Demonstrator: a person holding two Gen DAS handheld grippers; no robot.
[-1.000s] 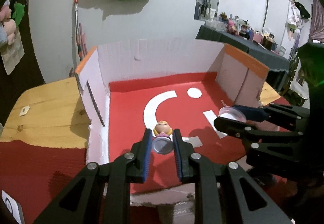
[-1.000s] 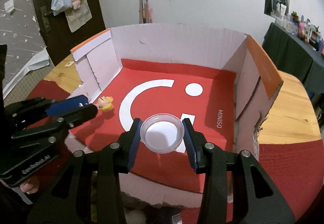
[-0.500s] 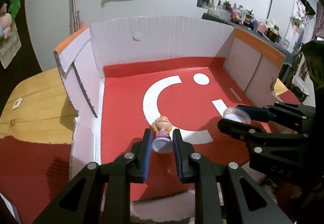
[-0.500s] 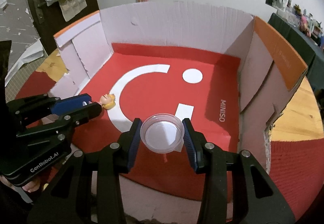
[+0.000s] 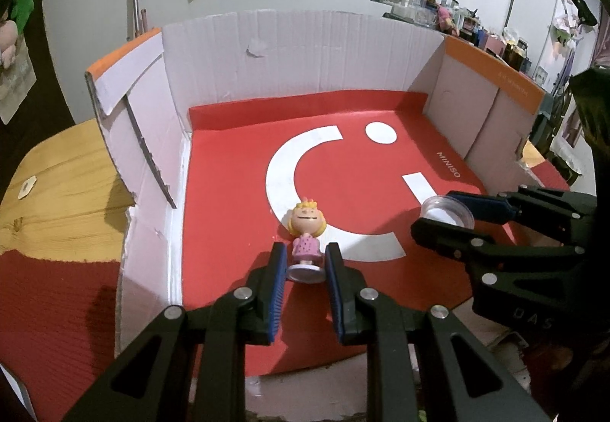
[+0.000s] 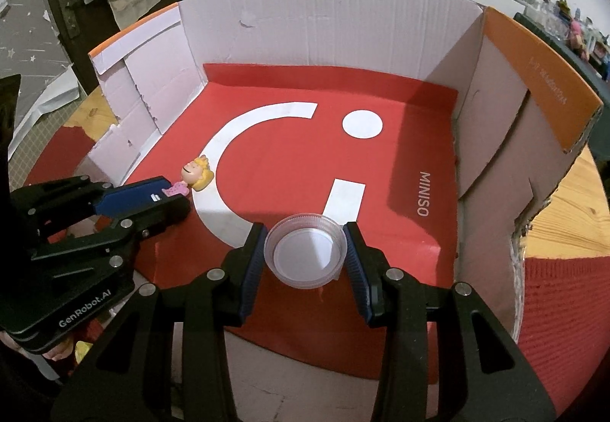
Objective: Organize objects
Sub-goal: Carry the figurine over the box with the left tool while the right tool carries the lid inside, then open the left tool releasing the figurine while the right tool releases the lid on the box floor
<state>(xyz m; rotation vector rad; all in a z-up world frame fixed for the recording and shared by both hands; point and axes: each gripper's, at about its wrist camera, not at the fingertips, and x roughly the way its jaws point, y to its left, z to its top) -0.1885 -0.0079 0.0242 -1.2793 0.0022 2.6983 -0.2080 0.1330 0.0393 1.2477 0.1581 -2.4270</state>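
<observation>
Cardboard box (image 5: 305, 52), frame centre, red floor: left gripper (image 5: 303, 265) pinched figurine (image 5: 307, 231) lower centre; right gripper (image 6: 305, 250) pinched clear round dish (image 6: 305, 250), lower centre.

Between the blue ribbed pads of the black left gripper (image 5: 304, 261) sits a figurine (image 5: 307, 231) with yellow hair, a pink dotted dress and a pale lilac round base. The black right gripper (image 6: 305, 250), blue-padded too, frames a clear plastic dish (image 6: 305, 250) with a whitish bottom. Beyond both claws, the cardboard box (image 6: 324, 25) has white corrugated walls, orange-edged flaps and a red floor printed with a white arc, dot, bar and lettering. To either side the table (image 5: 57, 185) shows light yellow wood under a red ribbed mat (image 5: 57, 307).
</observation>
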